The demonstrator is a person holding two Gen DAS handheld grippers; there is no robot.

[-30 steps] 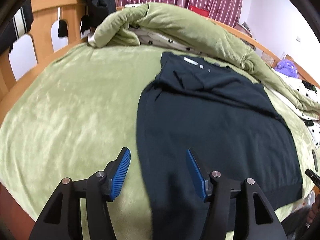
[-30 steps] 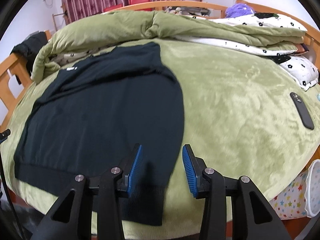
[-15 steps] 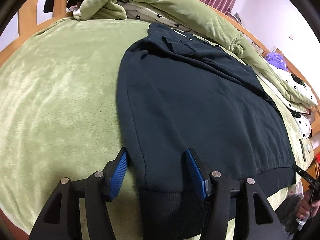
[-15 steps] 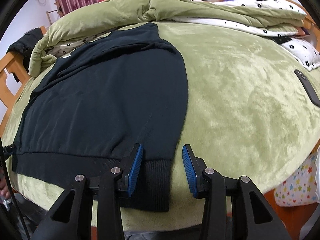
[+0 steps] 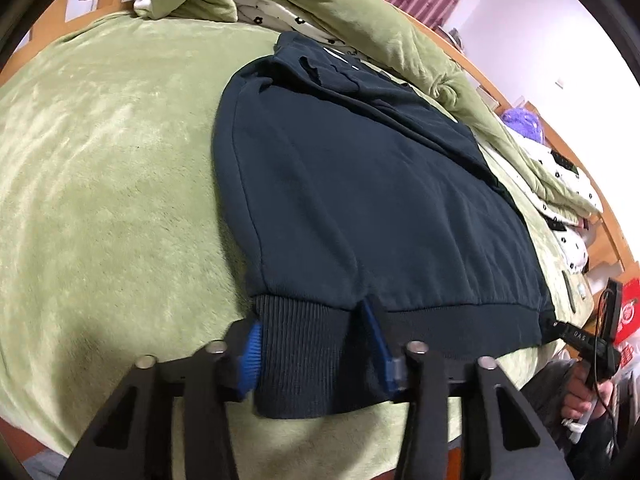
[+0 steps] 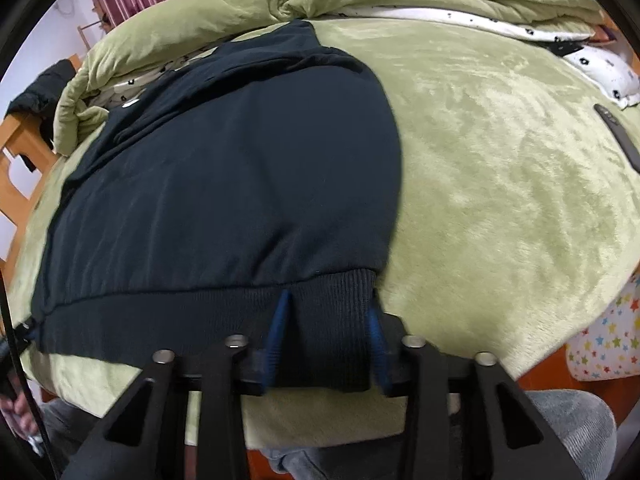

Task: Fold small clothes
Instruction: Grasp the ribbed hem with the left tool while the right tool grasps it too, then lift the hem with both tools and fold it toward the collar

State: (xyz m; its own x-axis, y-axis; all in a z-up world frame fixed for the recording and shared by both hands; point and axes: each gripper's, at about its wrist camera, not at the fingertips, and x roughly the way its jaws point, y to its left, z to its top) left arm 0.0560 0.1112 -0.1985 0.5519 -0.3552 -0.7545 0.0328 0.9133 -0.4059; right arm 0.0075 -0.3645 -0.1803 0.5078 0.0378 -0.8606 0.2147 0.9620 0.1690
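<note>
A dark navy sweatshirt (image 5: 360,184) lies flat on the green bed cover, sleeves folded across its top; it also shows in the right wrist view (image 6: 240,168). My left gripper (image 5: 310,332) is open, its blue pads on either side of the left corner of the ribbed hem (image 5: 304,344). My right gripper (image 6: 326,320) is open, its pads on either side of the right corner of the hem (image 6: 332,320). Neither has closed on the cloth.
A bunched green and white flowered duvet (image 5: 320,4) lies behind the sweatshirt. A dark remote (image 6: 618,140) lies on the cover at the right. A wooden bed frame (image 6: 16,160) edges the bed. The other gripper (image 5: 592,336) shows at the hem's far end.
Both grippers have moved down and forward to the near hem, and the hem corners now sit between their open pads.
</note>
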